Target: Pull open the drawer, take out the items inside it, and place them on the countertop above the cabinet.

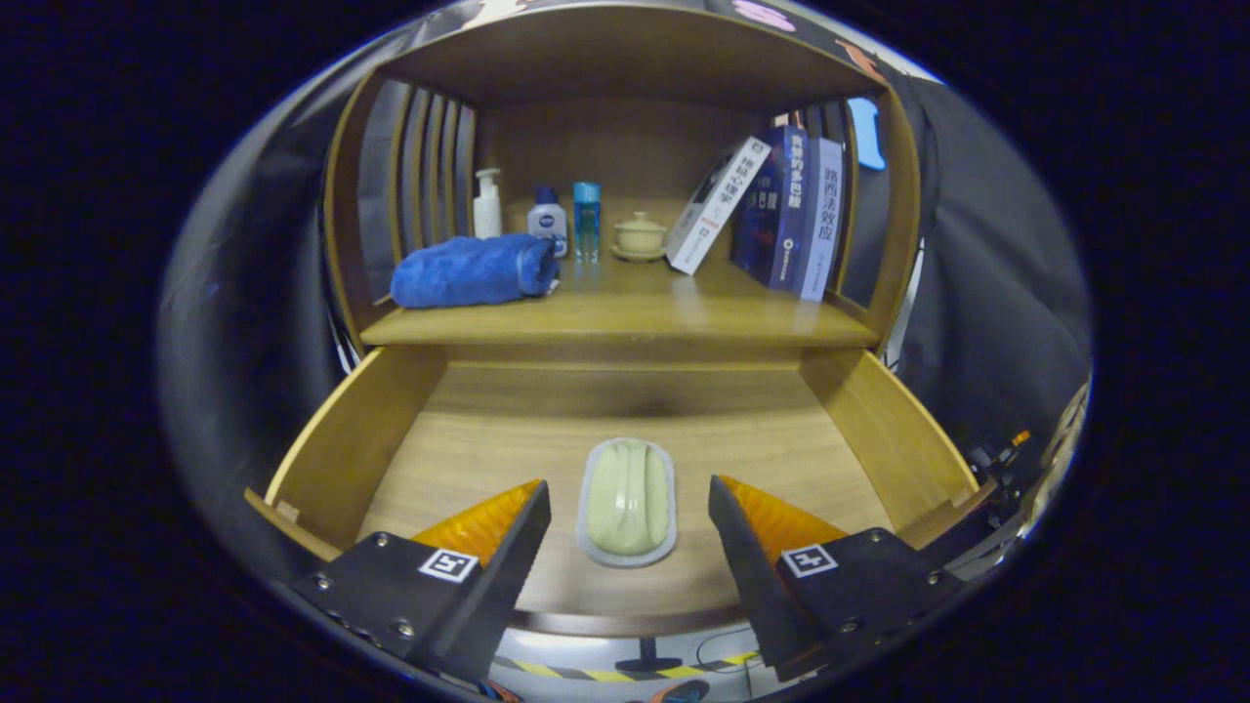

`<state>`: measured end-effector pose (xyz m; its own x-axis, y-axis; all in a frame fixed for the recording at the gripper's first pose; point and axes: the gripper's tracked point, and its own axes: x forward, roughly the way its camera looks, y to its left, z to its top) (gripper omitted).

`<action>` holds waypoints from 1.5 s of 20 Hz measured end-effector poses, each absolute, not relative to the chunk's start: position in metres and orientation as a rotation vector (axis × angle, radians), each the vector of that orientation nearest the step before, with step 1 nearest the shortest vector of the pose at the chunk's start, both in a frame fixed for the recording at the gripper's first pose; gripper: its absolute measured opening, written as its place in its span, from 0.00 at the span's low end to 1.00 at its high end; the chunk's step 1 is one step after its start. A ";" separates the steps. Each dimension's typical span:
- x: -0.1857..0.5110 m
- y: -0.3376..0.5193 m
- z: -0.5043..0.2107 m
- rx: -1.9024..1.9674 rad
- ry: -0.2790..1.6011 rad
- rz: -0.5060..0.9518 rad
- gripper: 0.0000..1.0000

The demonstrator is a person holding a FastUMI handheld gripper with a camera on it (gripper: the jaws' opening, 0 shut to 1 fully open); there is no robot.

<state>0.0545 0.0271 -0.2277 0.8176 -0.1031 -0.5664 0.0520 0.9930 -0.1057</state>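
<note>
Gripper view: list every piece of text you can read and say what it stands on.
"路西法效应": spine of the pale upright book.
"贪婪的多巴胺": spine of the dark blue book beside it.
Leaning white book: spine text too blurred to read.
Bottles: labels too small to read.
Open gripper, fingers flanking the soap dish: square marker patterns, no words.

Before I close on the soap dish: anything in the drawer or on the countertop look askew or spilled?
Only the white book leans against the upright books. Soap dish lies flat in the open drawer, between the open gripper's fingers. No spills.
</note>
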 end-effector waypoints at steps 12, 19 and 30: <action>0.092 0.021 -0.274 -0.072 0.903 -0.084 0.71; 0.097 0.021 -0.281 -0.008 0.891 -0.106 0.16; 0.094 0.035 -0.188 0.151 0.668 -0.022 0.10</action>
<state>0.0935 0.0351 -0.1882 0.7852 0.0277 -0.6187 0.0692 0.9888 0.1321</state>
